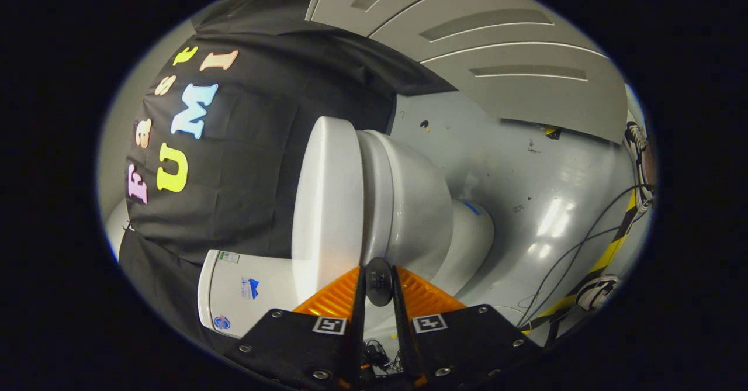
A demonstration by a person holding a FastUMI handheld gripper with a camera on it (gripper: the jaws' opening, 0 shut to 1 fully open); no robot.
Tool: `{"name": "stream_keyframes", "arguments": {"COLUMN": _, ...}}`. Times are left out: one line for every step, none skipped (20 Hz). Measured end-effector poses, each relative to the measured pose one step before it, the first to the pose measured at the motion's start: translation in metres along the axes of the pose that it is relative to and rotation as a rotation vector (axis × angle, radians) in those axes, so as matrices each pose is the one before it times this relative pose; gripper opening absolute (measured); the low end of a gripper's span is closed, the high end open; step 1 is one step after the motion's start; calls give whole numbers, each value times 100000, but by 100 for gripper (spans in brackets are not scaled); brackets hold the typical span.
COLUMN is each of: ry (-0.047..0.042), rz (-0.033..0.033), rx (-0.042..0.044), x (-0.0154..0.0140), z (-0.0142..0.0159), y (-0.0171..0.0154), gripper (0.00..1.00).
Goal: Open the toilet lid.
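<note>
the glossy white oval toilet lid (327,204) is lying closed against the smooth white ceramic bowl (415,204), its long axis running away from the tongs (378,274). the tongs are sitting nearly together, clamped on a small dark round knob (378,281) at the lid's edge.

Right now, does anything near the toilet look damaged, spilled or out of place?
Nothing looks damaged or spilled. The white plastic toilet lid is intact, and the hand-held gripper has its fingers nearly closed at the lid's edge. Loose black cables trail over the glossy grey floor, which has small dark marks.
</note>
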State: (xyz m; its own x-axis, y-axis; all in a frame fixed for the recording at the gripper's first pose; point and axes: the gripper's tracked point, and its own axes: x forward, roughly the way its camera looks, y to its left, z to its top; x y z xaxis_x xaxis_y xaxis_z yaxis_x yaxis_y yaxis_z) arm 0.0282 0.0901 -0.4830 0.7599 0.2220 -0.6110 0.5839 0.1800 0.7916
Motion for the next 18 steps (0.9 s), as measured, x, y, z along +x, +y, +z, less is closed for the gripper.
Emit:
{"name": "stream_keyframes", "arguments": {"ry": -506, "rz": -981, "rx": 261, "x": -29, "z": 1, "y": 159, "gripper": 23}}
{"name": "stream_keyframes", "arguments": {"ry": -302, "rz": -1199, "rx": -894, "x": -145, "z": -94, "y": -20, "gripper": 20}}
{"name": "stream_keyframes", "arguments": {"ry": -163, "rz": -1027, "rx": -513, "x": -76, "z": -31, "y": 54, "gripper": 17}}
{"name": "stream_keyframes", "arguments": {"ry": -348, "rz": -293, "rx": 124, "x": -64, "z": 98, "y": 125, "gripper": 17}}
{"name": "stream_keyframes", "arguments": {"ry": -174, "rz": 371, "rx": 335, "x": -34, "z": 85, "y": 173, "gripper": 16}}
{"name": "stream_keyframes", "arguments": {"ry": -109, "rz": 845, "rx": 544, "x": -197, "z": -22, "y": 184, "gripper": 15}}
{"name": "stream_keyframes", "arguments": {"ry": -124, "rz": 1319, "rx": 873, "x": -80, "z": 175, "y": 290, "gripper": 10}}
{"name": "stream_keyframes", "arguments": {"ry": -193, "rz": 704, "rx": 189, "x": -255, "z": -16, "y": 277, "gripper": 8}}
{"name": "stream_keyframes", "arguments": {"ry": 33, "rz": -1498, "rx": -600, "x": 93, "z": -61, "y": 55, "gripper": 2}}
{"name": "stream_keyframes", "arguments": {"ry": -609, "rz": -2293, "rx": -1170, "x": -88, "z": -25, "y": -16, "gripper": 0}}
{"name": "stream_keyframes", "arguments": {"ry": -2, "rz": -2090, "rx": -2152, "x": -46, "z": -18, "y": 72, "gripper": 0}}
{"name": "stream_keyframes", "arguments": {"ry": -109, "rz": -1485, "rx": -1960, "x": -137, "z": -109, "y": 90, "gripper": 0}}
{"name": "stream_keyframes", "arguments": {"ry": -28, "rz": -978, "rx": -928, "x": -55, "z": 90, "y": 40, "gripper": 0}}
{"name": "stream_keyframes", "arguments": {"ry": 54, "rz": -436, "rx": 236, "x": -24, "z": 83, "y": -8, "gripper": 0}}
{"name": "stream_keyframes", "arguments": {"ry": 142, "rz": -41, "rx": 303, "x": 44, "z": 84, "y": 44, "gripper": 0}}
{"name": "stream_keyframes", "arguments": {"ry": 39, "rz": 42, "rx": -515, "x": -57, "z": -144, "y": 27, "gripper": 0}}
{"name": "stream_keyframes", "arguments": {"ry": -424, "rz": 92, "rx": -2004, "x": -85, "z": 2, "y": 128, "gripper": 0}}
{"name": "stream_keyframes", "arguments": {"ry": -672, "rz": 567, "rx": -3622, "x": -218, "z": -9, "y": 214, "gripper": 0}}
